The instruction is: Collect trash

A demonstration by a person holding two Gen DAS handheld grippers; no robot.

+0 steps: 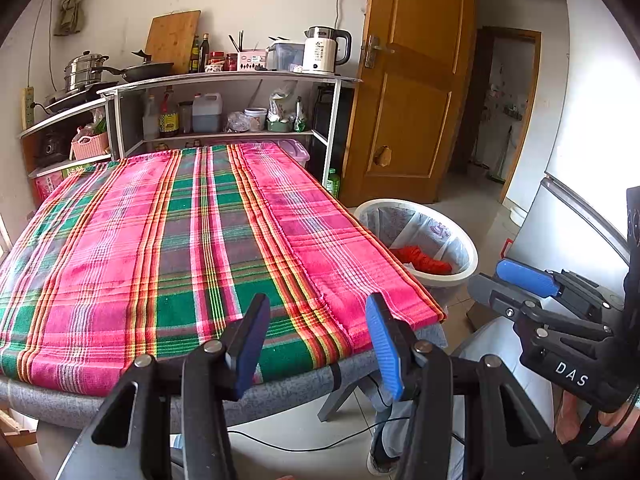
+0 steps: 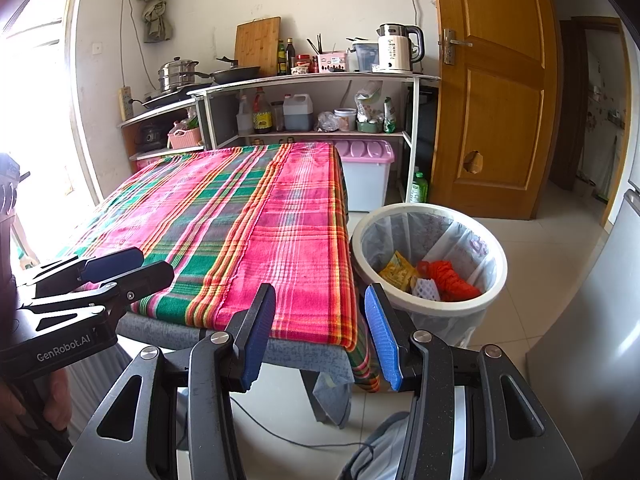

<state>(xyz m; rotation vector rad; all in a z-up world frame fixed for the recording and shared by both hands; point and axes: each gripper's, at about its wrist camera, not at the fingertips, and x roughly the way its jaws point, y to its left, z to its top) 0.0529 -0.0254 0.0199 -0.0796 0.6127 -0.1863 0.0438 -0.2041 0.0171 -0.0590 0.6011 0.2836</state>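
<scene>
Trash (image 2: pixel 432 280) lies bagged in the white bin (image 2: pixel 496 280), at one o'clock of the right claw (image 2: pixel 320 332). Both claws, left claw (image 1: pixel 316 344) included, are released and empty above the bare plaid tabletop (image 1: pixel 180 240). Advisable: scan for leftovers before finishing.

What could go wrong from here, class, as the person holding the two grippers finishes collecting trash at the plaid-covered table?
1. The black cable trails across the tiled floor under the table; feet could snag it.
2. The thin clear liner droops inside the white round plastic bin; more trash might pull it in.
3. The red-and-green plaid cloth overhangs the corner beside the open right gripper; it could catch.
</scene>
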